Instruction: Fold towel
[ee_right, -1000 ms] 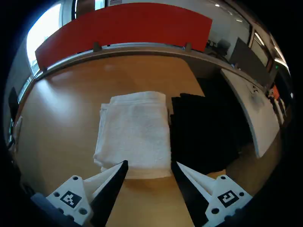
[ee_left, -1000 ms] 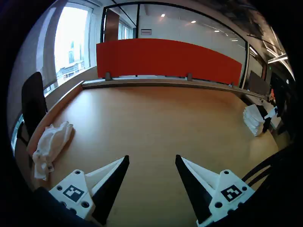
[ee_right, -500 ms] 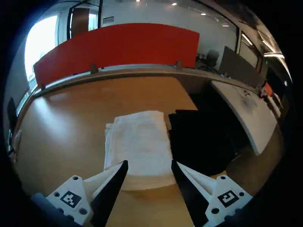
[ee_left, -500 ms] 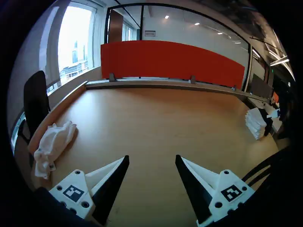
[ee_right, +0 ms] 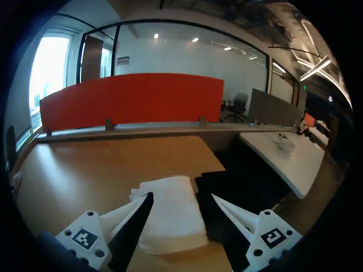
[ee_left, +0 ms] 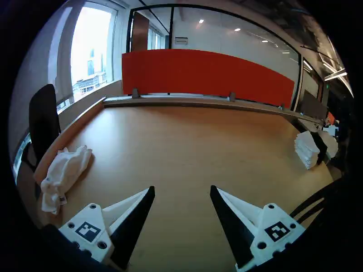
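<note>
- Since the earlier frame the right gripper (ee_right: 180,196) has risen and tilted upward. The folded towel (ee_right: 170,220) now sits low between its jaws, and more of the room shows above the red divider (ee_right: 131,102). The left gripper (ee_left: 181,188) has hardly moved.
- Both grippers have their jaws apart and hold nothing.
- The folded towel lies at the right side of the tabletop (ee_right: 90,167), just beside a black item (ee_right: 227,181). A crumpled towel (ee_left: 63,174) lies at the left edge, well apart from it.
- The folded towel looks finished, so the step in hand is probably to fetch the crumpled one.
- To do this well, the person should bring it to the bare middle of the tabletop. There they should find two corners and spread it flat before any fold.
</note>
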Demonstrator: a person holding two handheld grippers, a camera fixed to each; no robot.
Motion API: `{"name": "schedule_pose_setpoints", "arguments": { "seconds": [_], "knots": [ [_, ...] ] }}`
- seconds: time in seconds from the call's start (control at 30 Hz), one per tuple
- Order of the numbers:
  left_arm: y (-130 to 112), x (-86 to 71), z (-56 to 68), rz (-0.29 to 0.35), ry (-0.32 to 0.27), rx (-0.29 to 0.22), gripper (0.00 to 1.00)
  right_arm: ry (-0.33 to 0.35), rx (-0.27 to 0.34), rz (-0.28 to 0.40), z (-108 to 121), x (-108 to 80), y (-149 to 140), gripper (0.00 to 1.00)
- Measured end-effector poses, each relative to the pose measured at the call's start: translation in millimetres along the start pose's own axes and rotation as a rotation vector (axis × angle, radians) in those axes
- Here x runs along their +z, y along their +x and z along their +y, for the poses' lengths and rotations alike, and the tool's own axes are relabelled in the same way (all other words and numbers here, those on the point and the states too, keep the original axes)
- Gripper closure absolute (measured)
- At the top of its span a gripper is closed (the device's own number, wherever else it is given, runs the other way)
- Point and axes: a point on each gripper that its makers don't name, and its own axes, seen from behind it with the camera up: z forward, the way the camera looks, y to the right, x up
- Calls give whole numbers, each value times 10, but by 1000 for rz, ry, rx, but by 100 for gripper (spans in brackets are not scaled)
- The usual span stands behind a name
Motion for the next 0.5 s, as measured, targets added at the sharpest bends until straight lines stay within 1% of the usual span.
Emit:
{"name": "schedule_pose_setpoints", "arguments": {
  "seconds": [0.1, 0.2, 0.3, 0.5],
  "knots": [
    [16, -1, -6, 3, 2, 1, 10, -4, 6, 73, -22, -45, 154, 9],
    [18, -3, -14, 3, 2, -4, 10, 0, 2, 124, -74, -86, 278, 7],
    [21, -5, -21, 4, 3, -9, 10, 16, -5, 149, -147, -108, 339, 6],
    [81, -5, -31, 21, 4, -7, 10, 40, -26, 170, -278, -137, 438, 6]
  ]
}}
